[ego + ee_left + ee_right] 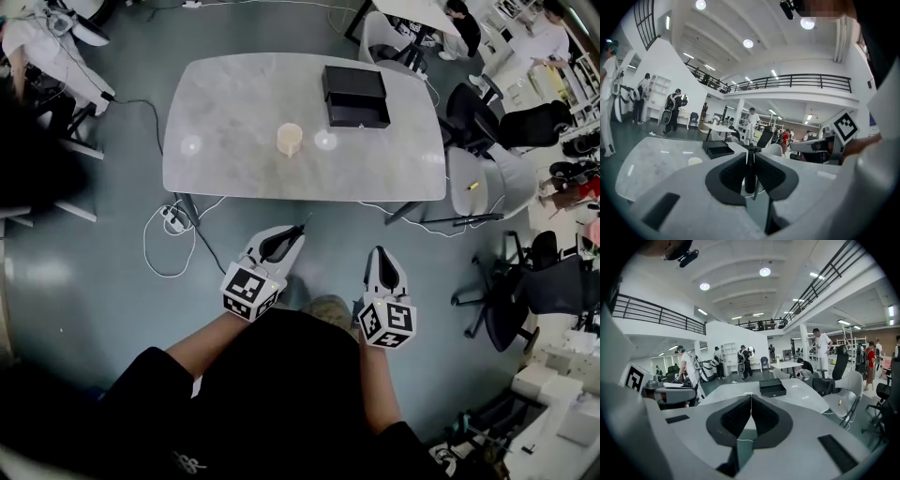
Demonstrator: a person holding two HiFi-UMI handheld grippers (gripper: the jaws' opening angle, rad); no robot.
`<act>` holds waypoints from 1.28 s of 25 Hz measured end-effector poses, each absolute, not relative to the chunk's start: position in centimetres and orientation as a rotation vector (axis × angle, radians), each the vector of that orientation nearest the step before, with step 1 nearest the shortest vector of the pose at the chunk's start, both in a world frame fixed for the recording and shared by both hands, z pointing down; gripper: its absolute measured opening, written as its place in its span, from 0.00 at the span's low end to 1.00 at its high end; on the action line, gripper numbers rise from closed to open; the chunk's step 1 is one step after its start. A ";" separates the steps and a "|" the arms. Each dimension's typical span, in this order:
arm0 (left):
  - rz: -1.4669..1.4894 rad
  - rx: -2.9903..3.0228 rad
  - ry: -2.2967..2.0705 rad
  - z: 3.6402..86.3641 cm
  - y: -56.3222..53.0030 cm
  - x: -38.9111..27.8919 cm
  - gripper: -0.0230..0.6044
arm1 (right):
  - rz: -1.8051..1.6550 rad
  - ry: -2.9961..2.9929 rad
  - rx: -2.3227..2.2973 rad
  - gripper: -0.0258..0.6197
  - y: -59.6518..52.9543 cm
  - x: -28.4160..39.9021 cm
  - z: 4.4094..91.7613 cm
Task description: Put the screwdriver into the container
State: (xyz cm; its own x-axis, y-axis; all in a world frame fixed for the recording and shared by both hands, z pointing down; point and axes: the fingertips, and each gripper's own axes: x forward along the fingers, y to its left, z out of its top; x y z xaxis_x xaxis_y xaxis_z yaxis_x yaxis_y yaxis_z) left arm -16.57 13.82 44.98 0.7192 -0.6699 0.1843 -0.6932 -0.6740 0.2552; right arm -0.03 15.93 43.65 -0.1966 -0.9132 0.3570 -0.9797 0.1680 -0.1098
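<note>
The person's bare forearms come forward out of black sleeves and hold both grippers low in front of the body. They are over the grey floor and short of the table's near edge.

The left gripper (751, 158) has its jaws drawn nearly together and clamped on the screwdriver (749, 177). The dark handle is pinched between the pads, and the thin shaft sticks out past the tips. In the head view this gripper angles forward and to the right, toward the table.

The right gripper (751, 401) sits beside it but apart from it, pointing almost straight ahead. Its jaws are closed against each other with nothing between them.

Just beyond the left gripper, a white power strip (174, 218) and its looping cable lie on the floor by the table leg.

The pale marble table (234, 112) comes next. A small beige cup (290, 139) stands near its middle. Farther back and to the right, the black container (356, 97) rests on the tabletop, well away from the screwdriver. A grey chair (466, 178) stands at the table's right end.
</note>
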 end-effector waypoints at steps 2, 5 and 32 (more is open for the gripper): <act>0.106 2.605 -1.077 44.9 12.8 -17.3 0.14 | 0.433 -2.239 1.823 0.06 15.0 -0.9 43.3; 0.113 2.603 -1.097 45.0 10.2 -17.0 0.14 | 0.420 -2.256 1.827 0.06 12.2 -0.5 43.3; 0.420 2.578 -1.236 49.1 -23.8 -3.3 0.14 | 0.438 -2.483 1.567 0.06 -24.4 10.8 44.6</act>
State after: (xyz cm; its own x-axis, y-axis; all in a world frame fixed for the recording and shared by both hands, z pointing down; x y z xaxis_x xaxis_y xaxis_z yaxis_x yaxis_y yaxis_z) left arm -3.29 -23.84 49.07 0.5984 -0.7148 0.3618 -0.7873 -0.6084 0.1001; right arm 10.82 -24.38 44.55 -0.4320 -0.8508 0.2991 -0.9018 0.4037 -0.1542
